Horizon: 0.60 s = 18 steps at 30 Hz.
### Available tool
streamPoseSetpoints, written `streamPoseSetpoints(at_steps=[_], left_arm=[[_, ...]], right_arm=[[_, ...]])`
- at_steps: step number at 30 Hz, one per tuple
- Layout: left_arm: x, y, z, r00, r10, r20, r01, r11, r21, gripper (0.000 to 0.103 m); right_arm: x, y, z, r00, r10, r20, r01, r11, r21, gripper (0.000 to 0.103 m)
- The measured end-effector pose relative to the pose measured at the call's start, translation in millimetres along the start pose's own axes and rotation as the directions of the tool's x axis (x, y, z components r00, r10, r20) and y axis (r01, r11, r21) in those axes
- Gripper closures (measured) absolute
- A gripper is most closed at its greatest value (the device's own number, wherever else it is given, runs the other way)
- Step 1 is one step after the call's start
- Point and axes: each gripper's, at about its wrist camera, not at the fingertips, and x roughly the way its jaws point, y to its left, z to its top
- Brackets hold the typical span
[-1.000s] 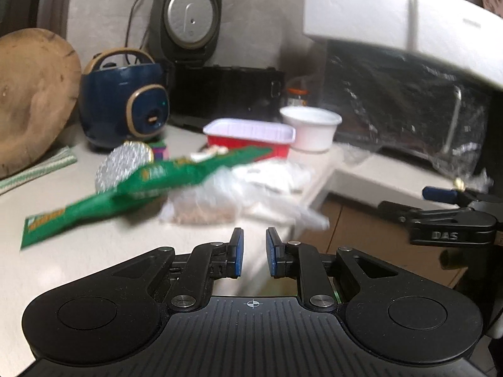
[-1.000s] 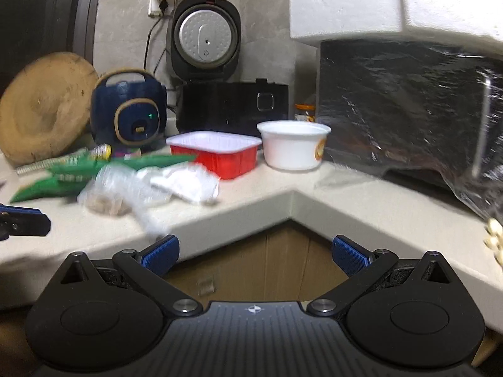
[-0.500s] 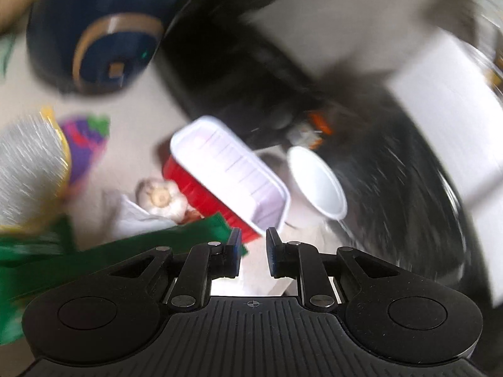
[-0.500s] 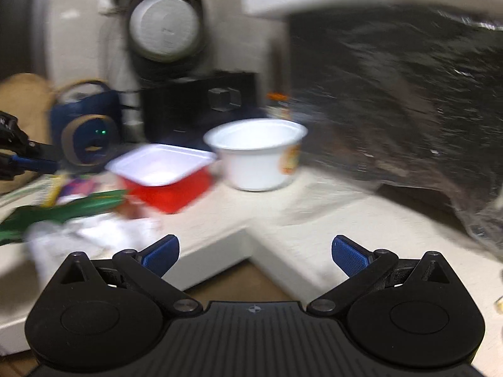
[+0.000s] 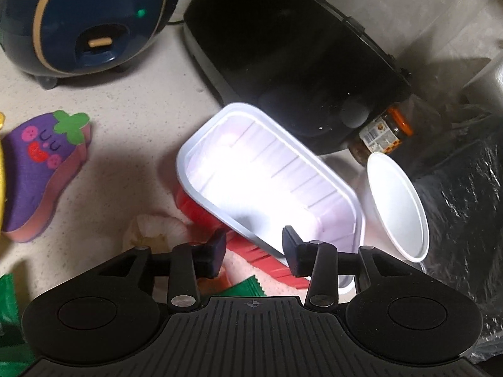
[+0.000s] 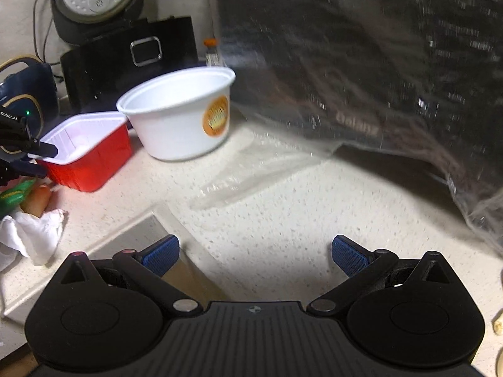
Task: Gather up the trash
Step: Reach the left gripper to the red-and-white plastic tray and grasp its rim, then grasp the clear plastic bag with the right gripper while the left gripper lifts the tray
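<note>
Left wrist view: the left gripper [image 5: 254, 253] tips steeply down over the red tray [image 5: 267, 185], whose white inside faces the camera. The counter [image 5: 135, 100] lies bare between the tray and the blue rice cooker [image 5: 81, 22], with a purple sponge [image 5: 37, 169] at the left. Tight on the right: a white bowl [image 5: 397, 207] sits just beside the tray and a black appliance [image 5: 295, 56] looms close behind. A jar [image 5: 382, 133] peeks out, half hidden behind the appliance. The green wrapper [image 5: 248, 287] is mostly covered by the gripper body. The fingers [image 5: 290, 251] are opening, one above the tray's near rim, the other outside its red wall; the rim lies between them, nothing pinched.

Right wrist view: the right gripper [image 6: 255, 255] hangs over the counter's inner corner [image 6: 163, 216], with open speckled surface ahead. The white bowl [image 6: 180, 113] stands beside the red tray [image 6: 85, 147]; a plastic-wrapped black oven [image 6: 377, 62] walls off the right, blurred. The left gripper [image 6: 41, 160] is cut off at the left edge, by the tray's rim. A crumpled white tissue [image 6: 31, 232] lies at the counter edge. These fingers [image 6: 349, 256] are spread wide, holding nothing.
</note>
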Motion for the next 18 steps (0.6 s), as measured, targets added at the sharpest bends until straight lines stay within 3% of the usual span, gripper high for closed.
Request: streamPoseSetpoints(at_steps=[3, 4, 10, 14, 18], left_arm=[[4, -3, -2, 1.0, 0.012, 0.017, -0.013, 0.997, 0.073, 0.064], [5, -2, -4, 1.0, 0.018, 0.016, -0.019, 0.997, 0.079, 0.072], [5, 18, -6, 0.998, -0.057, 0.015, 0.057, 0.998, 0.008, 0.079], [-21, 22, -3, 0.986, -0.138, 0.09, 0.135, 0.99, 0.041, 0.094], [-61, 24, -1, 0.972, -0.191, 0.135, 0.175, 0.977, 0.121, 0.093]], right_arm=[[5, -2, 0, 1.0, -0.002, -0.009, 0.003, 1.0, 0.008, 0.0], [5, -2, 0, 1.0, -0.007, -0.011, 0.007, 1.0, 0.006, 0.0], [7, -4, 3, 0.999, -0.009, -0.037, 0.009, 1.0, -0.015, 0.0], [9, -2, 8, 0.996, -0.012, -0.092, 0.006, 0.998, -0.058, 0.0], [11, 12, 4, 0.991, -0.051, -0.124, 0.028, 0.982, -0.184, 0.0]])
